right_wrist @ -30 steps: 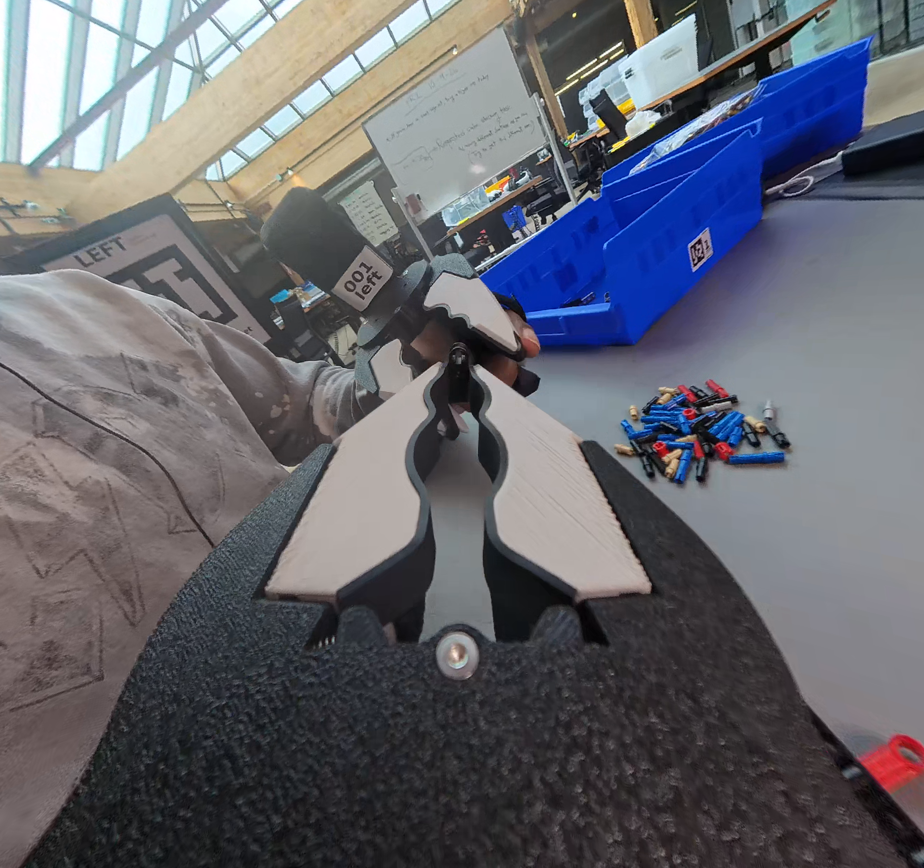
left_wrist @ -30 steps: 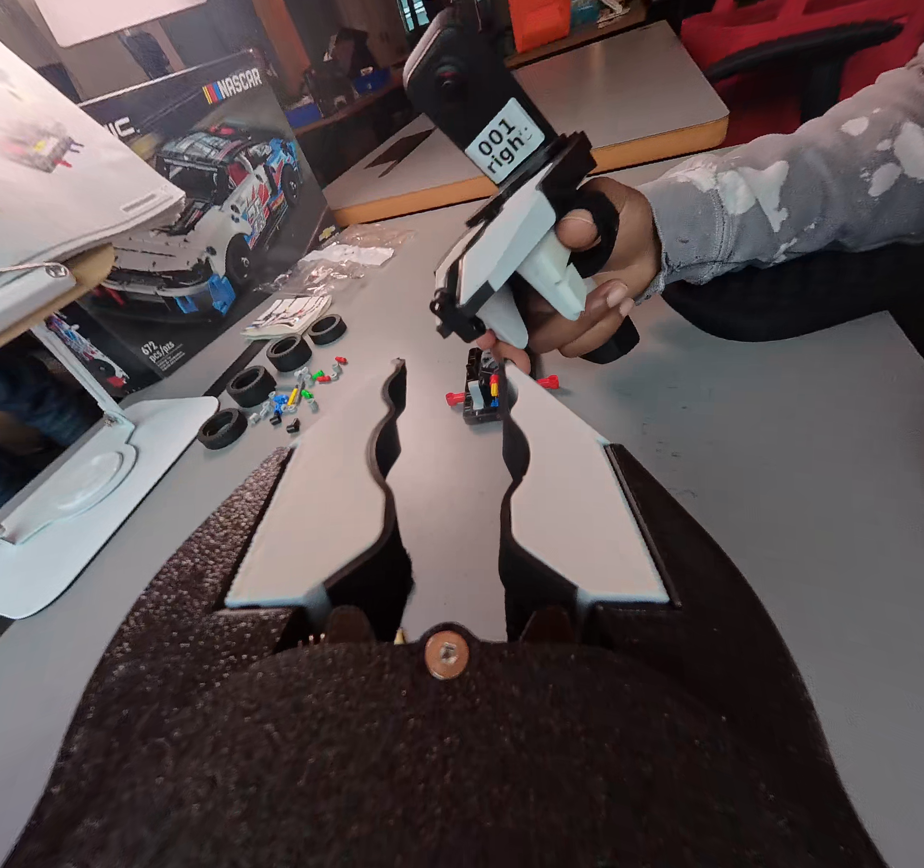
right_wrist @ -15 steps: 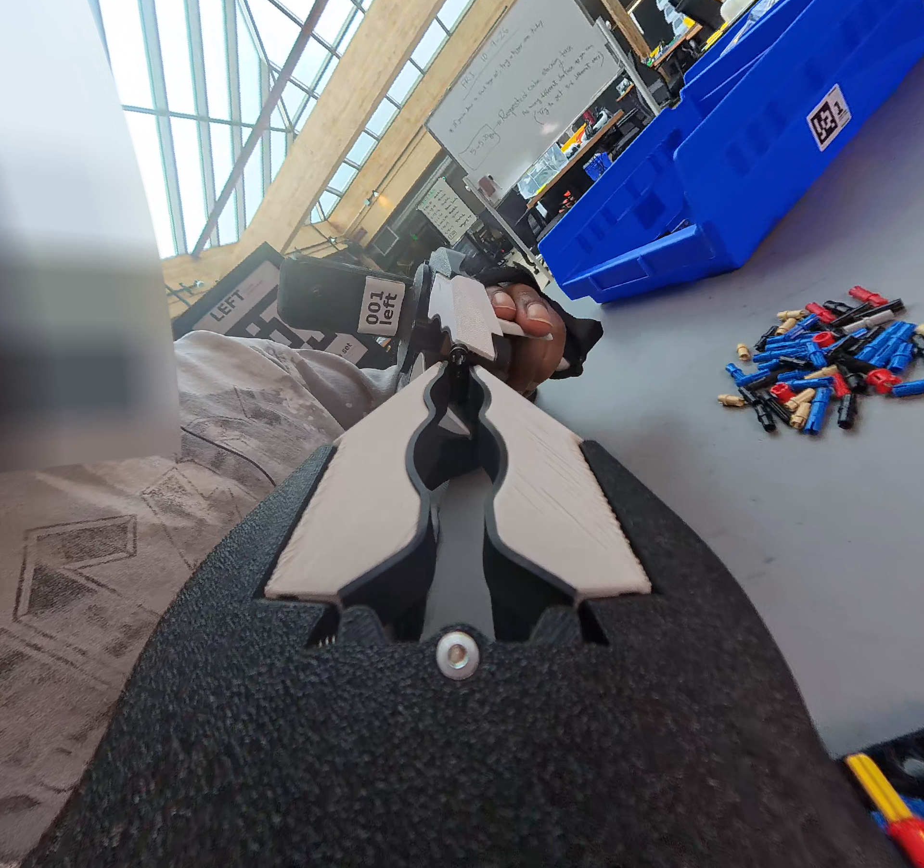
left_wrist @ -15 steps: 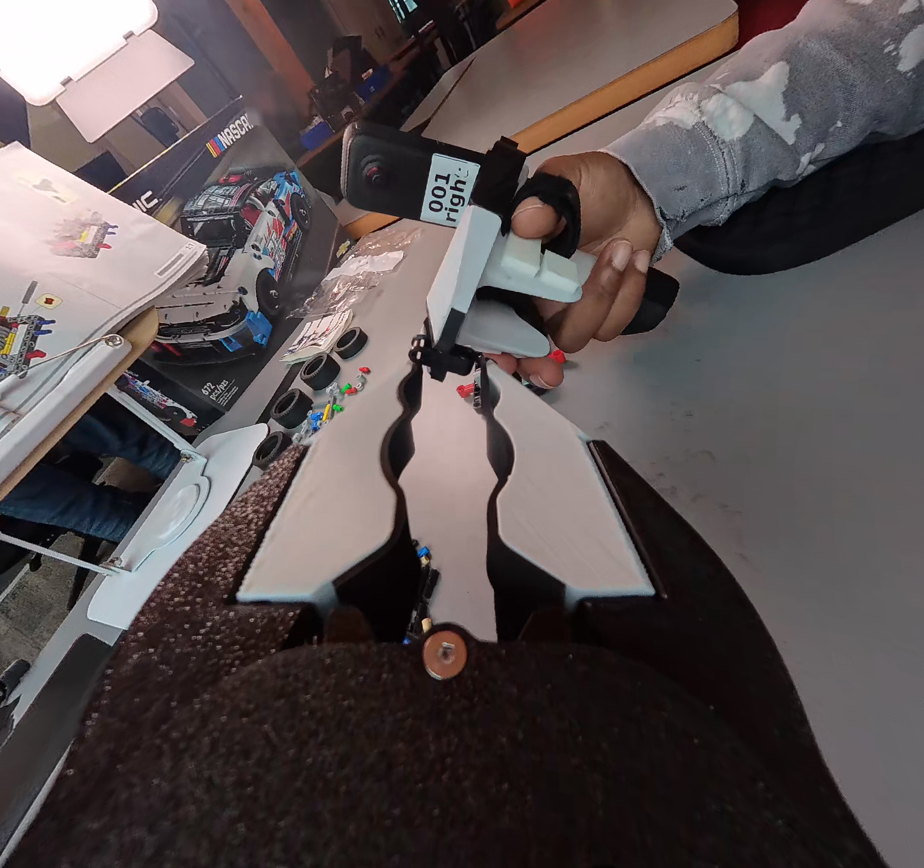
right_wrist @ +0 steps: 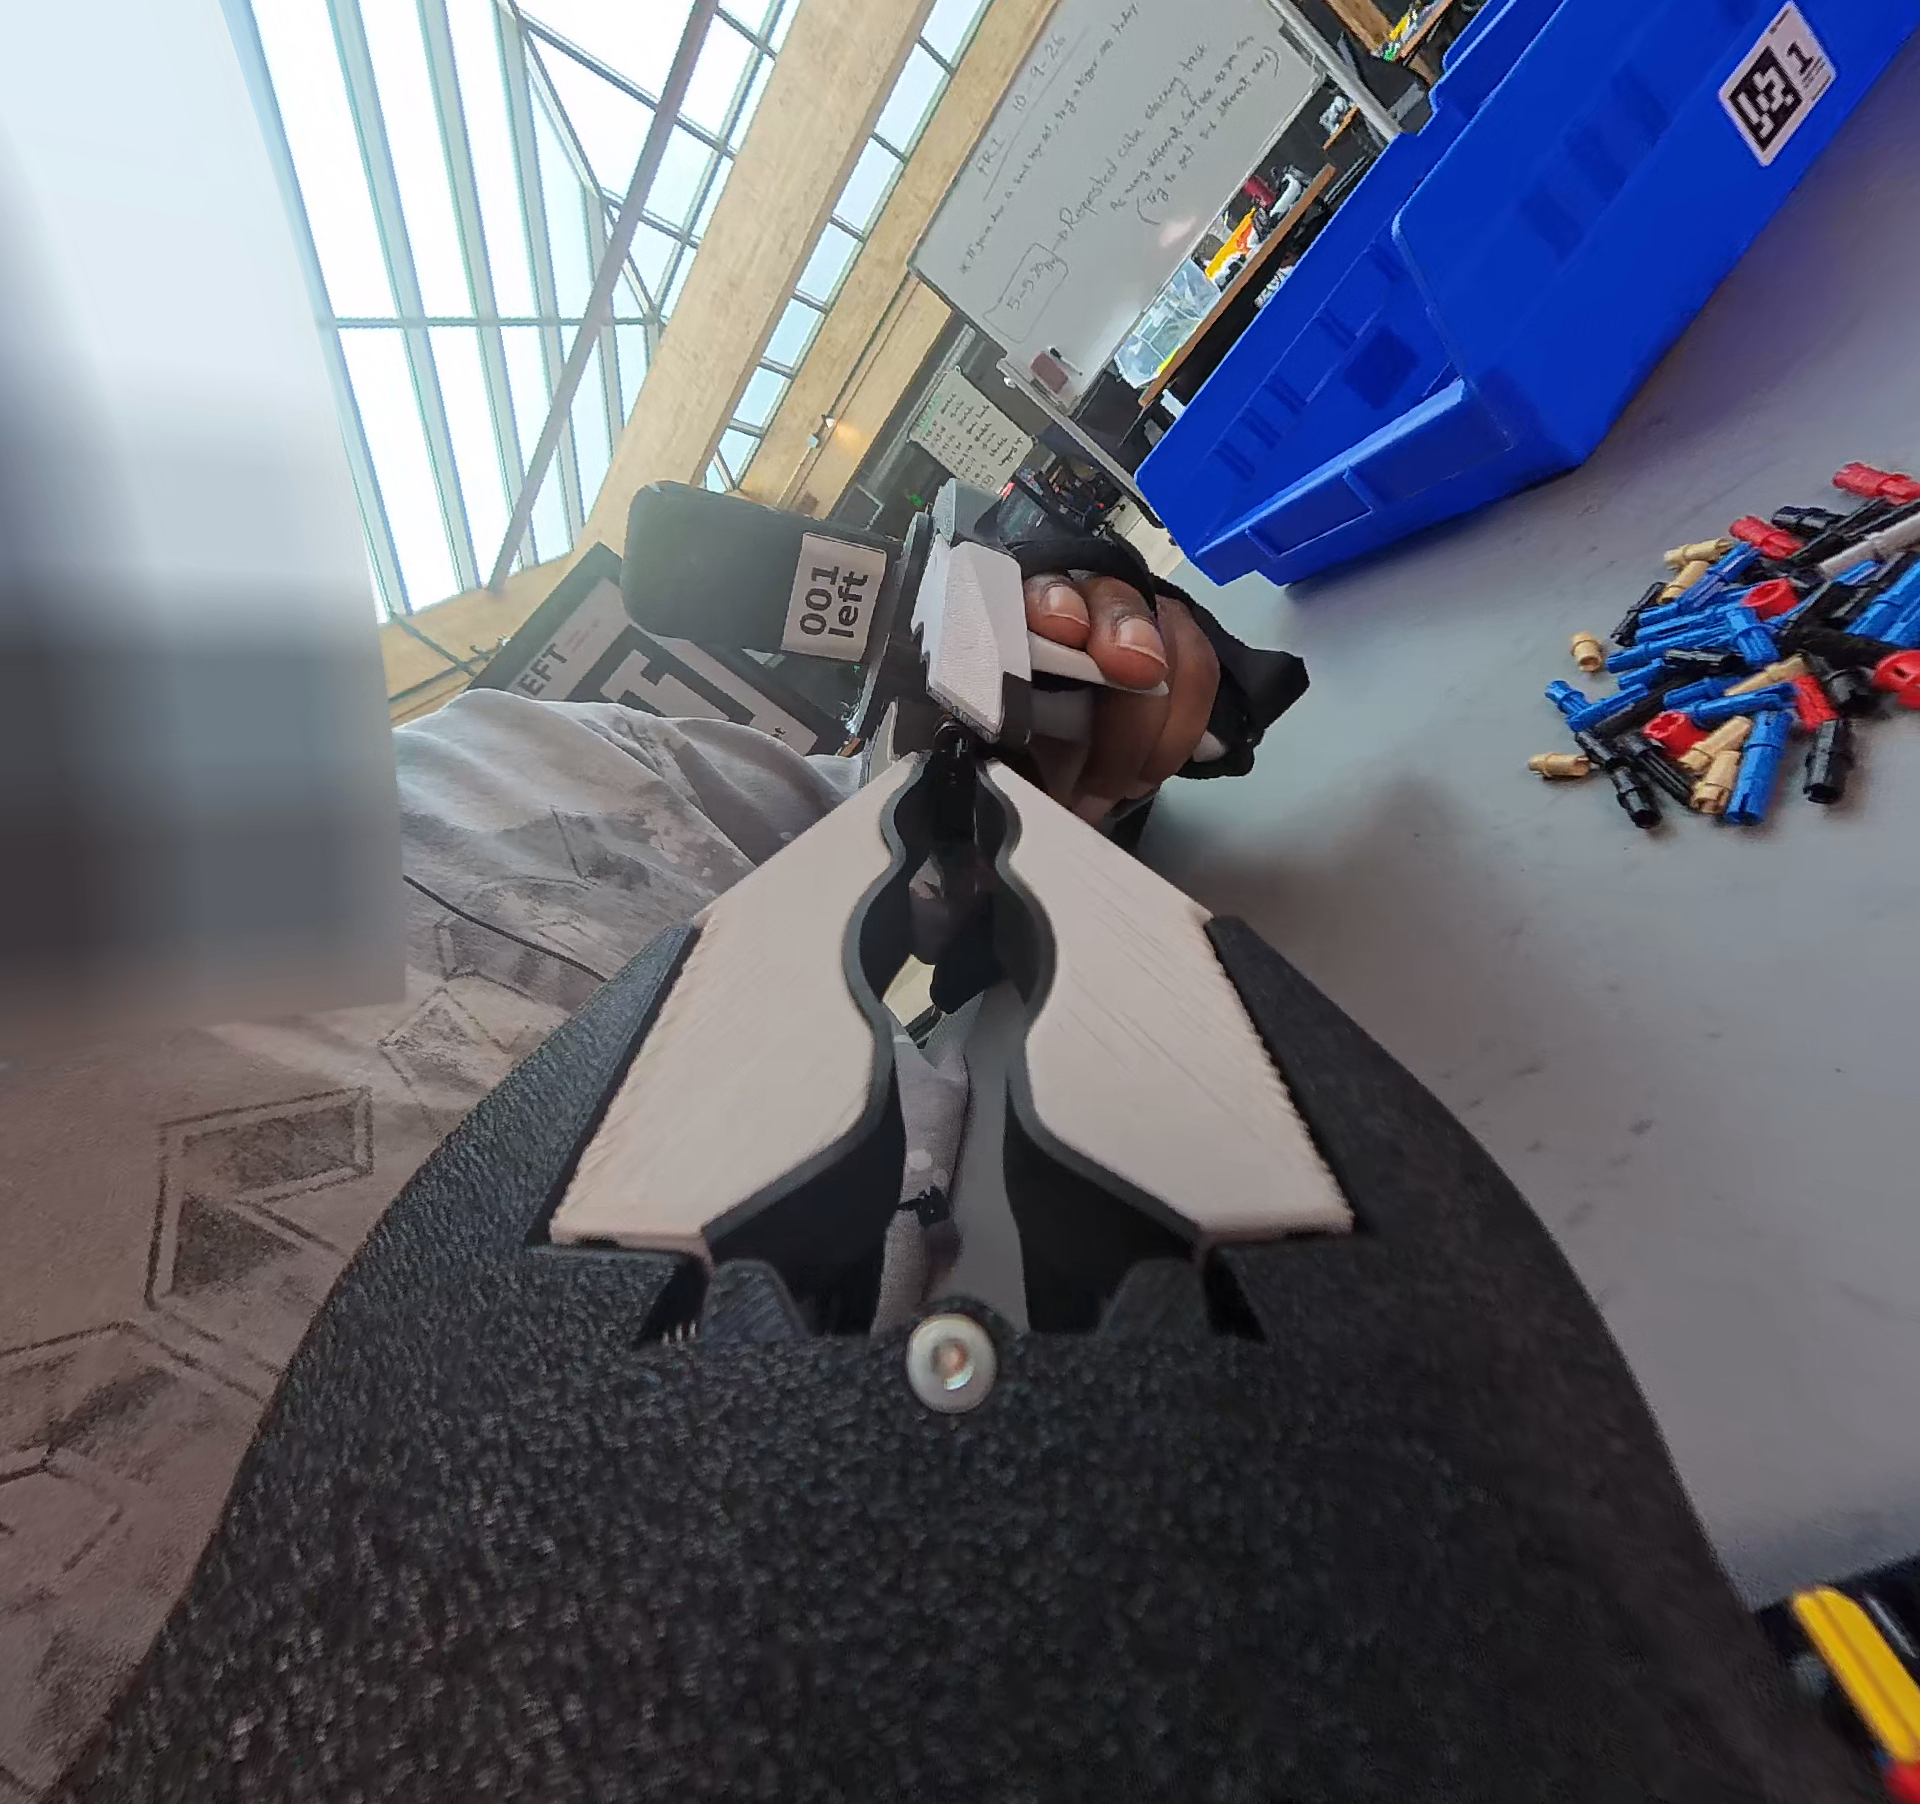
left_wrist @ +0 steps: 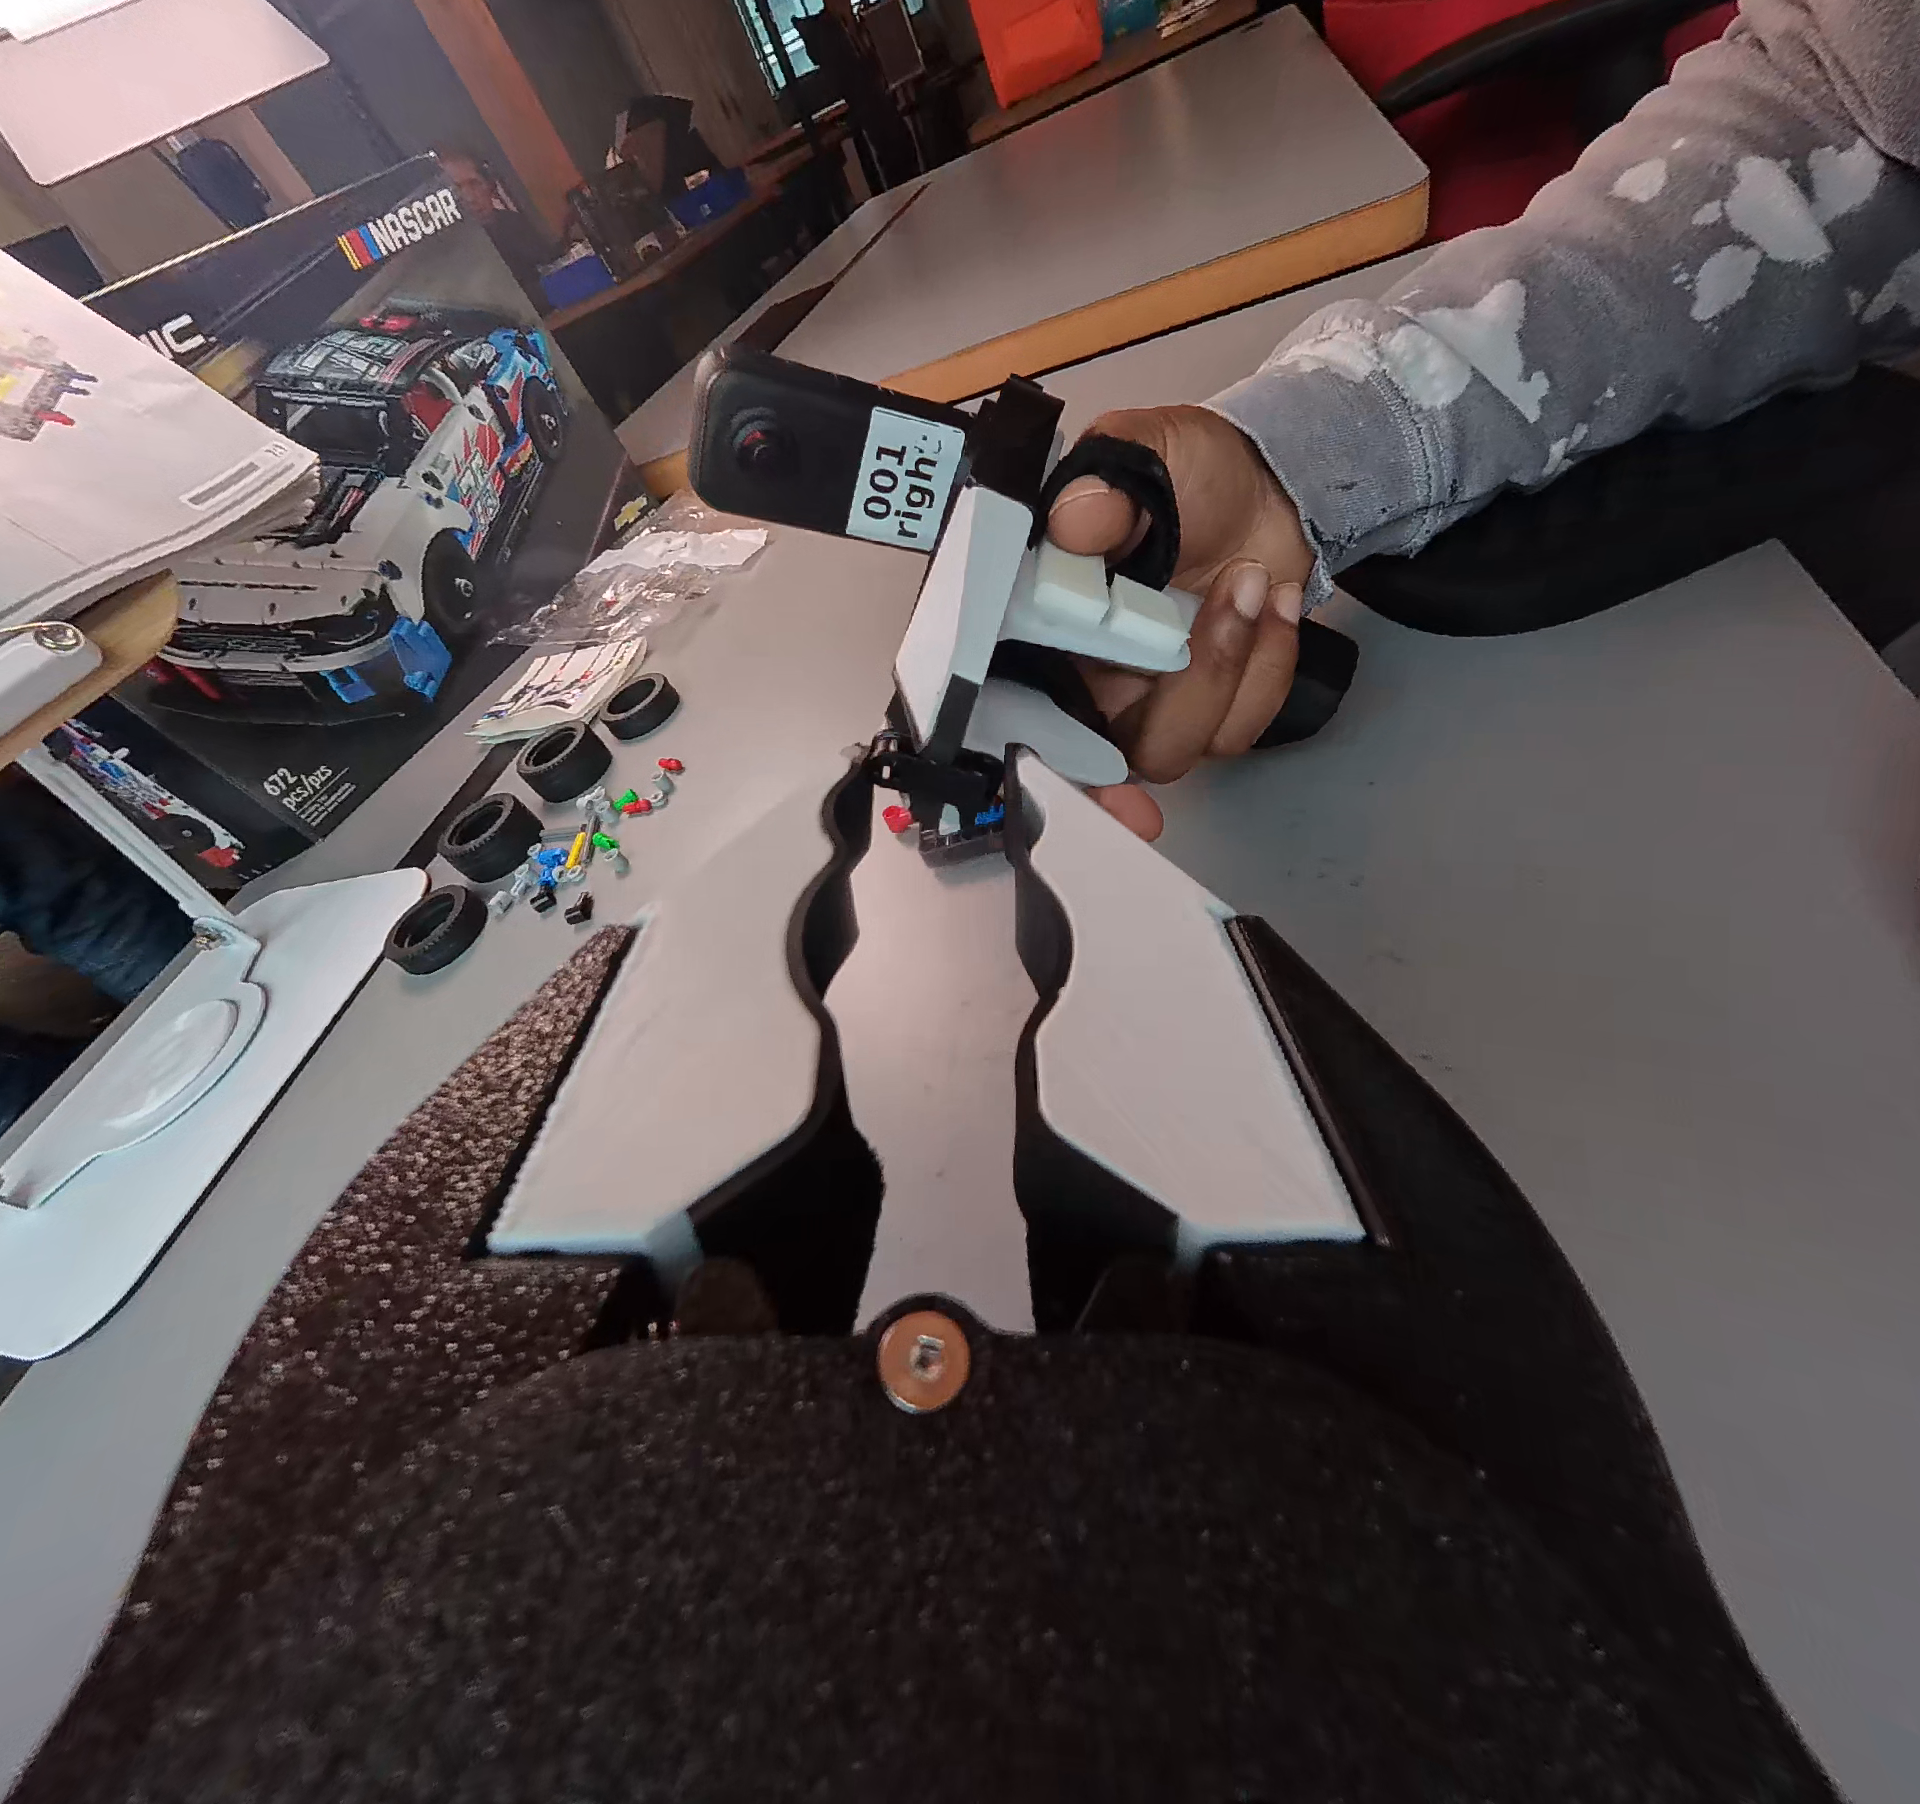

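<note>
Left gripper: gaped wide, tips low over the grey table, clasped nothing.
Between its tips: sat a small dark brick assembly with red and blue bits, on the table, close to the right-hand finger.
Right gripper: clenched on a slim black piece, held by a hand in a mottled grey sleeve.
Black piece: hung just above the brick assembly; cannot tell whether touching.
To the left of the left gripper: lay four black tyres in a loose row, beside small loose coloured parts.
Behind the tyres: stood a boxed car kit, with a sticker sheet in front.
Far left: rested an open booklet on a white stand.
In the right wrist view: lay a heap of blue, black, red and tan pins on the table, near blue bins.
</note>
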`<state>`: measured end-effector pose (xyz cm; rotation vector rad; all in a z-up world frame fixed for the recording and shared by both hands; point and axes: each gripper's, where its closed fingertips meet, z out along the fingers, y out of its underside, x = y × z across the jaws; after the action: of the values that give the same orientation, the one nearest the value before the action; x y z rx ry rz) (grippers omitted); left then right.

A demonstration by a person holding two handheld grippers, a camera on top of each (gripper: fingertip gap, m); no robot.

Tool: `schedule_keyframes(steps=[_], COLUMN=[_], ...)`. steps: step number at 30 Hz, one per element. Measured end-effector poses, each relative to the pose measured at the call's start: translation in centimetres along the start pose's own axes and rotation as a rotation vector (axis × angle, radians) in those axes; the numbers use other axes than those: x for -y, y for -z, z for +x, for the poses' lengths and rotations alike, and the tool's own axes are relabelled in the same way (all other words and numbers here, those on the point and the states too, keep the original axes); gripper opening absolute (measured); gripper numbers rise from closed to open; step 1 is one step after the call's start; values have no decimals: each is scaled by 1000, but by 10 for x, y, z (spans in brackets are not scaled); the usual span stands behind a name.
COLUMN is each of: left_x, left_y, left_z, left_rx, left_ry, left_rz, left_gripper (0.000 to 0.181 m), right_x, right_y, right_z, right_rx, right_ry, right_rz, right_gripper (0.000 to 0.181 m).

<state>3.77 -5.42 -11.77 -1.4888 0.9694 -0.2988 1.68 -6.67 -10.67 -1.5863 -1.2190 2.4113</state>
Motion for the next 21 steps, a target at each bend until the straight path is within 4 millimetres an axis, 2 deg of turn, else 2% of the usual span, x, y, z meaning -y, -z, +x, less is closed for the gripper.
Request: schedule_keyframes(steps=[1,5,8,11,13,15,16,17,18,20,21], left_x=[0,1,4,6,2,-7,-15,-30,-53,-99,-113], left_y=[0,1,7,18,29,59,84,110,134,169,177], left_z=[0,-2,-12,-27,-50,-99,-130,-156,-173,-184,-183], left_rx=[2,2,24,72,176,410,557,675,740,774,763], left_ry=[-3,16,44,58,27,7,37,101,201,424,514], left_rz=[-4,3,27,34,-13,-107,-168,-252,-365,-534,-553], left_gripper=[25,24,24,25,25,24,24,24,25,25,25], right_x=[0,2,17,39,52,65,71,76,81,88,91], right_y=[0,1,11,28,39,53,60,67,75,93,104], right_z=[0,0,2,6,6,3,3,3,4,10,16], right_rx=[-2,-17,-57,-162,-251,-346,-397,-450,-505,-623,-697], right_ry=[-5,5,55,184,297,417,474,526,571,659,702], right_rz=[1,16,73,151,181,201,200,190,173,116,72], right_gripper=[7,8,15,18,20,22,22,24,26,28,31])
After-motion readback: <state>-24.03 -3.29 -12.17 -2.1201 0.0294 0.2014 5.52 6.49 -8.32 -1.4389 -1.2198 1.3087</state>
